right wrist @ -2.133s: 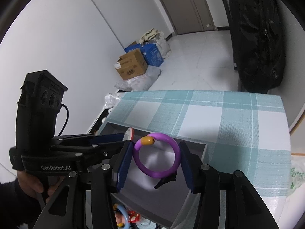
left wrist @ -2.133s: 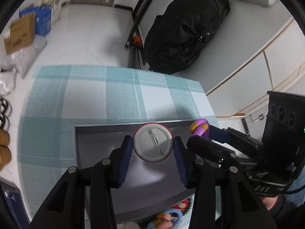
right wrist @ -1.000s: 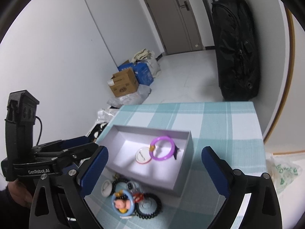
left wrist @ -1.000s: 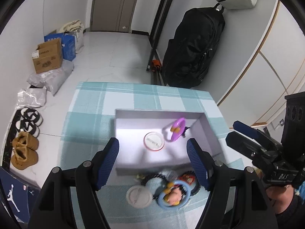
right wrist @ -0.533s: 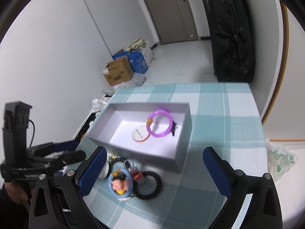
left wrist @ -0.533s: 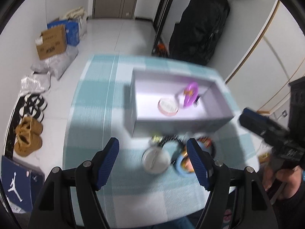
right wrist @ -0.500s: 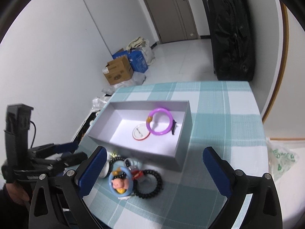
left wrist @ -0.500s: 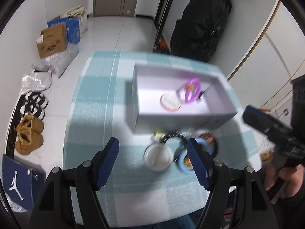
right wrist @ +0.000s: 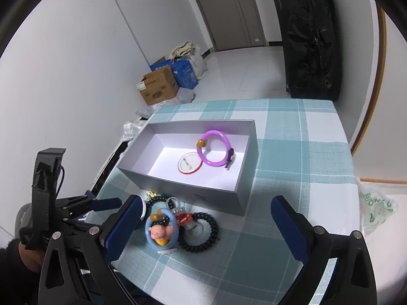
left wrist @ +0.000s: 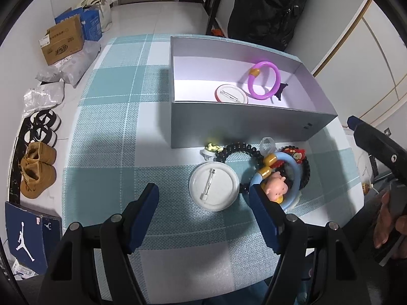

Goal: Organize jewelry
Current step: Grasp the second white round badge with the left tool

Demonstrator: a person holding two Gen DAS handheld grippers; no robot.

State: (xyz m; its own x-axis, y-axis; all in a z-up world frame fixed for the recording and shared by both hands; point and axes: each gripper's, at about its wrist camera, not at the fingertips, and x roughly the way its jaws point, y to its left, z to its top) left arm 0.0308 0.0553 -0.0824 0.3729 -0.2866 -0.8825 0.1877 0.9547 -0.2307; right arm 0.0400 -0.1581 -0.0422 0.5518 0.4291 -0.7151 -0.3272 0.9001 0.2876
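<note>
A grey open box [left wrist: 244,124] [right wrist: 178,180] stands on the checked tablecloth. Inside lie a red-rimmed round pin badge [left wrist: 231,94] [right wrist: 188,166] and a purple bracelet [left wrist: 264,80] [right wrist: 215,148]. In front of the box lie a white pin badge [left wrist: 214,188], a blue ring with a pink pig [left wrist: 277,184] [right wrist: 160,231], a black coil hair tie [left wrist: 254,150] [right wrist: 199,231] and small charms. My left gripper [left wrist: 204,216] is open above the white badge. My right gripper [right wrist: 206,225] is open above the pile.
The teal checked tablecloth [left wrist: 114,101] covers the table. On the floor to the left are shoes [left wrist: 38,172], cardboard boxes [left wrist: 63,40] and bags. A black suitcase [right wrist: 310,35] stands by the wall. A plastic bag [right wrist: 376,208] lies off the table's right edge.
Both grippers let go of the red-rimmed badge and purple bracelet into the box, opened wide, and drew back and up to the pile in front of the box.
</note>
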